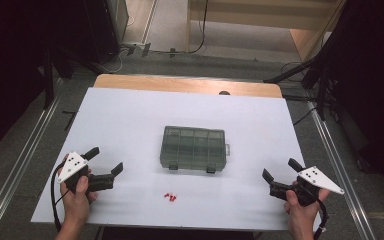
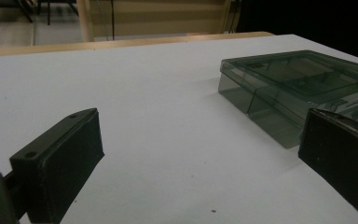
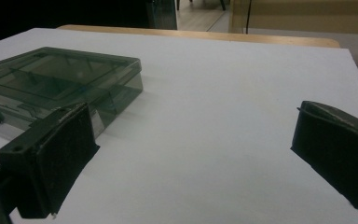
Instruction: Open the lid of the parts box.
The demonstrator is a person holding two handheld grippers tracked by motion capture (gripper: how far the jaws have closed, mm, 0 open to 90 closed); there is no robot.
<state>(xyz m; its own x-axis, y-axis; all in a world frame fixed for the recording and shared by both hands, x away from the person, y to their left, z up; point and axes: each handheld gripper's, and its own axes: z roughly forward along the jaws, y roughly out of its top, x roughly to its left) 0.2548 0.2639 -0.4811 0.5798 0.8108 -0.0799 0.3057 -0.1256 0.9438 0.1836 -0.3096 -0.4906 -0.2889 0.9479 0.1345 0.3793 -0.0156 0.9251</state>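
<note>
Closed compartment box (image 1: 194, 148) mid-tabletop (image 1: 130, 115), between and beyond left tongs (image 1: 106, 160) and right tongs (image 1: 280, 170); both gape wide, empty.

Box (image 1: 194, 148): see-through smoky grey-green plastic, glossy, smooth; lid and walls catch light, inner dividers visible thru it; two darker plastic clasps on front edge.

Table top (image 1: 130, 120): white sheet, matt, smooth, w/ a few tiny specks in the left gripper view. Along the far edge a strip of light wood (image 1: 190, 84), satin finish.

Left gripper (image 1: 106, 159) & right gripper (image 1: 280, 168): jaws black, look like hard plastic, matt, edges a bit scuffed and rough. Top plates pale grey, flat, matt.

Small red bits (image 1: 170, 196): look plastic, too small to tell finish.

Floor rails (image 1: 25, 155): bare metal, dull sheen.
</note>
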